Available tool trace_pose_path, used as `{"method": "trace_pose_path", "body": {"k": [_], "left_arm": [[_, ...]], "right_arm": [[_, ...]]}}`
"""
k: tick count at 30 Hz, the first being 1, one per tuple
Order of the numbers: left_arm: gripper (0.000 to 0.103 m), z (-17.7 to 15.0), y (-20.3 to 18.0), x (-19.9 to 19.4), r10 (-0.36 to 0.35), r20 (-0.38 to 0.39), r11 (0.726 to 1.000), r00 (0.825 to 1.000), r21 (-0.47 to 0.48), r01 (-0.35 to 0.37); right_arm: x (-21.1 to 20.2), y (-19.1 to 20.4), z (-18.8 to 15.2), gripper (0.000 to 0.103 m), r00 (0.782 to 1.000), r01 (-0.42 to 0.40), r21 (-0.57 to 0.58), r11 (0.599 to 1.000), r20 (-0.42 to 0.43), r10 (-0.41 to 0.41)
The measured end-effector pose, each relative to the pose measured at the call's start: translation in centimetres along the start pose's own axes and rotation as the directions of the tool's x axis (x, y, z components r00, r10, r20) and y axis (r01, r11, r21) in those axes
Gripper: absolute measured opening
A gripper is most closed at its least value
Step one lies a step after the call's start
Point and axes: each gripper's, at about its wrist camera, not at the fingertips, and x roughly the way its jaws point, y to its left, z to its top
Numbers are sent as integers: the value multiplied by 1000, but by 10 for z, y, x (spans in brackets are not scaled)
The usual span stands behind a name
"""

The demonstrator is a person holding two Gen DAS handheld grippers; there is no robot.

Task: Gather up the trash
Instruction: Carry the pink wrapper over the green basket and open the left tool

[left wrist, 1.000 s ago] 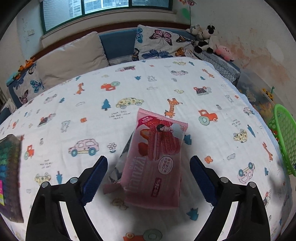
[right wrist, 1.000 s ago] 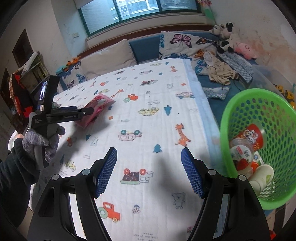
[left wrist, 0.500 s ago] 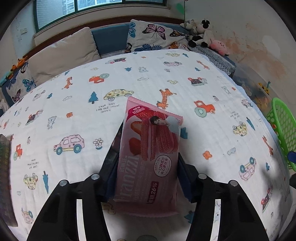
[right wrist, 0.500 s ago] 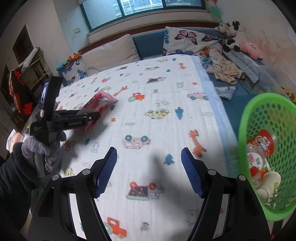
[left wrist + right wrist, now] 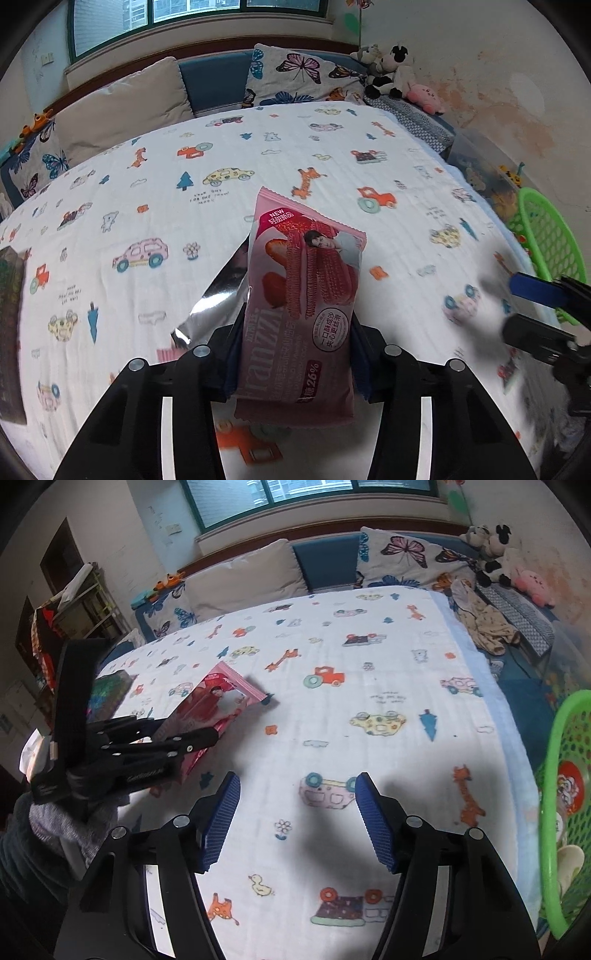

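Glossy pink wrapper (image 5: 303,306) pinched in left claw (image 5: 295,354), jaws just closing; right claw (image 5: 295,819) parted, empty.

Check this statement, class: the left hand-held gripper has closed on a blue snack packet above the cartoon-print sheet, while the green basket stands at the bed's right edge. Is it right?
One detail is wrong: the snack packet is pink, not blue, as the left wrist view shows. The left hand-held gripper has just closed on it above the cartoon-print sheet, and the green basket stands at the bed's right edge.

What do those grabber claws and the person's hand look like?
Both are black plastic claws with silver screws. The right gripper has ridged blue pads. The left gripper carries small white lettering on its side. The left hand wears a grey knitted glove and dark sleeve.
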Motion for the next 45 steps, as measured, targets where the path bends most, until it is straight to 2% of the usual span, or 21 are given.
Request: {"method": "trace_pose_path", "body": {"k": [9,19,31,45], "left_arm": [[46,-18,-28,-29,-61,14,998,998,10,61],[46,-20,-102,-58,-161,41,983,986,98,156],[46,-11,-201,-53,-253,6,949,967,197,247],[46,12,-304,-37,-285,-37,904,958,321,282]], "right_arm": [[-29,-11,-17,57,999,26,16,1000,27,-26],[-90,-54,-45,56,990,104,91,990,84,-112],[-157,-130,-79,54,960,217,220,951,126,-248],[-204,-197,-111,51,932,263,338,903,152,-329]]}}
